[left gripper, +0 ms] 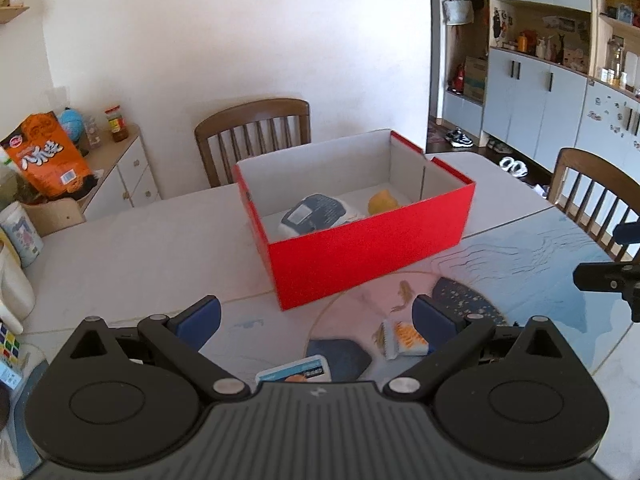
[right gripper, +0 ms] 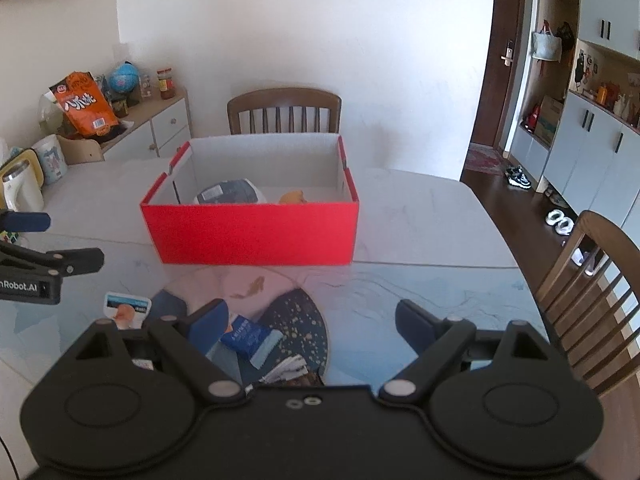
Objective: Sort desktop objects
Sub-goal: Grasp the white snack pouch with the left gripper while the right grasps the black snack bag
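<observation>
Both grippers (left gripper: 316, 316) (right gripper: 312, 320) agape — red box (left gripper: 368, 256) holds packet (left gripper: 312, 212).

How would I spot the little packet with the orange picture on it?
Start at the open red cardboard box on the white table. Nearer than it, left of the blue foil packet, lies a small white rounded packet; it alone shows a blue band above an orange picture.

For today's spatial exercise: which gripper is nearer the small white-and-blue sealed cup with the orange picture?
Left. The cup lies just below the left gripper; the right gripper is off to its right.
</observation>
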The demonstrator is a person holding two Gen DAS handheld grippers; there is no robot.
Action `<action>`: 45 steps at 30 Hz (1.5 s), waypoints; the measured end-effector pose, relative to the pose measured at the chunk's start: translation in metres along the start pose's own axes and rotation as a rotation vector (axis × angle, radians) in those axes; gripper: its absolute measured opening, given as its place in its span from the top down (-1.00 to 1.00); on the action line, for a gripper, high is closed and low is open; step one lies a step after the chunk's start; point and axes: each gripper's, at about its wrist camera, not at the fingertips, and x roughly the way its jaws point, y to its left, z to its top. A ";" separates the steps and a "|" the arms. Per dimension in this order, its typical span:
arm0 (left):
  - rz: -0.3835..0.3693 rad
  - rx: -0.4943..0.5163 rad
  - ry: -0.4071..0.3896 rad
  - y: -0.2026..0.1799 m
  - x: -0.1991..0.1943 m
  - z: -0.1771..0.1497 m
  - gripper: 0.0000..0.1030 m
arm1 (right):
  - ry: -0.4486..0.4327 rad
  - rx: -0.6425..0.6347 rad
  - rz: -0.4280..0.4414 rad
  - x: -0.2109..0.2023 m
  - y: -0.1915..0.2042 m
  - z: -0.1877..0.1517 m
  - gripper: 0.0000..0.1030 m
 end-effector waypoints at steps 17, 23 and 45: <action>0.010 -0.045 0.110 0.019 0.039 -0.063 -0.98 | 0.089 0.029 -0.007 0.041 0.004 -0.040 -0.76; -0.008 -0.077 0.149 0.025 0.054 -0.073 -0.98 | 0.123 0.037 -0.011 0.056 0.004 -0.048 -0.76; 0.003 -0.079 0.201 0.029 0.081 -0.092 -0.98 | 0.254 0.134 -0.043 0.095 -0.027 -0.075 -0.70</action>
